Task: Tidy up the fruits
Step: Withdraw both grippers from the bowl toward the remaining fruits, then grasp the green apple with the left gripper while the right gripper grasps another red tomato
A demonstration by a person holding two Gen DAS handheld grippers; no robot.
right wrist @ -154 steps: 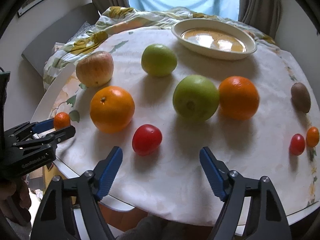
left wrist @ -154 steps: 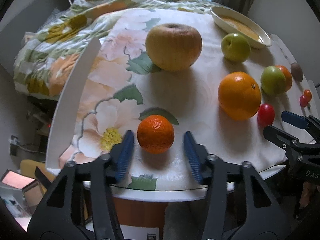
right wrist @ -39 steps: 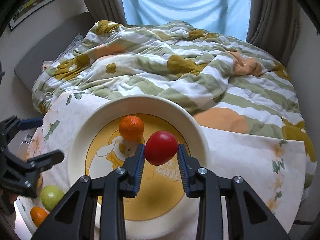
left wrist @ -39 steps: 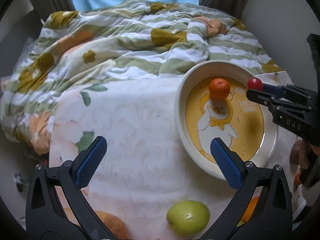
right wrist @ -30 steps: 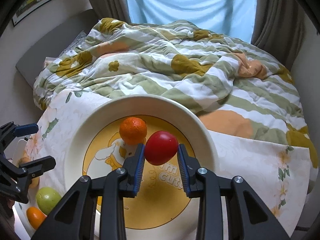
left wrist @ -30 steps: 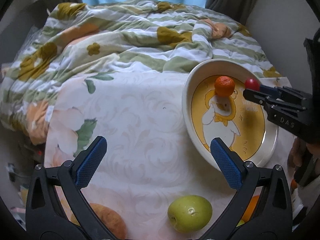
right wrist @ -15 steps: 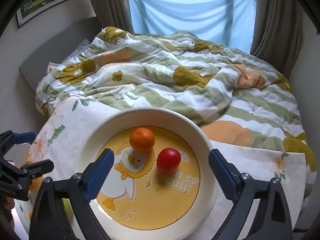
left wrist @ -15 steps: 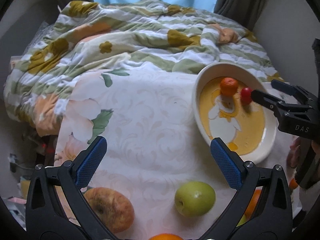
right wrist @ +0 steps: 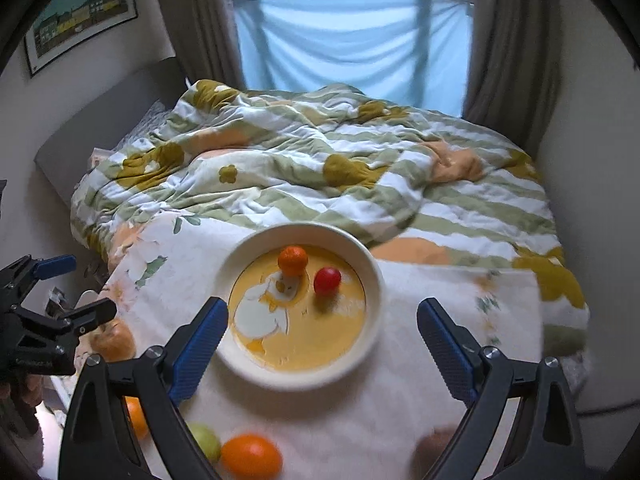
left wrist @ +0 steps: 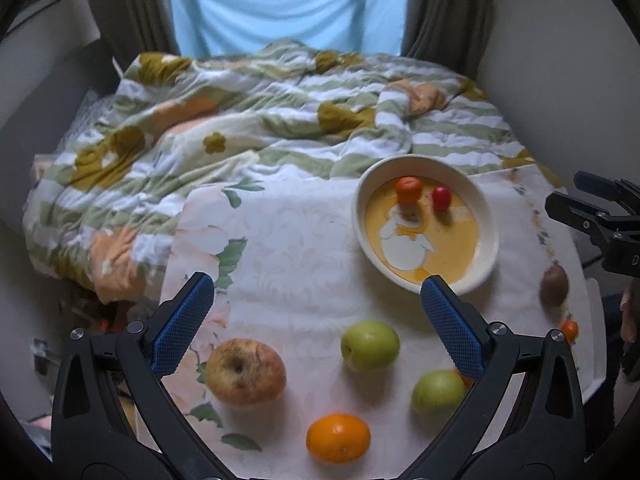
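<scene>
A cream bowl (left wrist: pixel 486 216) (right wrist: pixel 372 280) with a yellow duck picture holds a small mandarin (left wrist: pixel 408 189) (right wrist: pixel 293 261) and a red tomato (left wrist: pixel 441 198) (right wrist: pixel 327 280). On the floral tablecloth lie a reddish apple (left wrist: pixel 246 372), two green apples (left wrist: pixel 370 345) (left wrist: pixel 438 392), an orange (left wrist: pixel 338 437) (right wrist: pixel 251 456), a kiwi (left wrist: pixel 554 290) and a small orange tomato (left wrist: pixel 569 330). My left gripper (left wrist: pixel 316 316) is open and empty above the table's front. My right gripper (right wrist: pixel 322 338) is open and empty, hovering before the bowl.
A rumpled striped, flowered duvet (left wrist: pixel 280 120) covers the bed beyond the table. Curtains and a blue-covered window (right wrist: pixel 352 44) stand behind. The right gripper shows at the right edge of the left wrist view (left wrist: pixel 592 208), and the left gripper at the left edge of the right wrist view (right wrist: pixel 48 320).
My right gripper opened, left the red tomato in the bowl beside the mandarin, and pulled back. My left gripper also drew back, bringing more fruit into view.
</scene>
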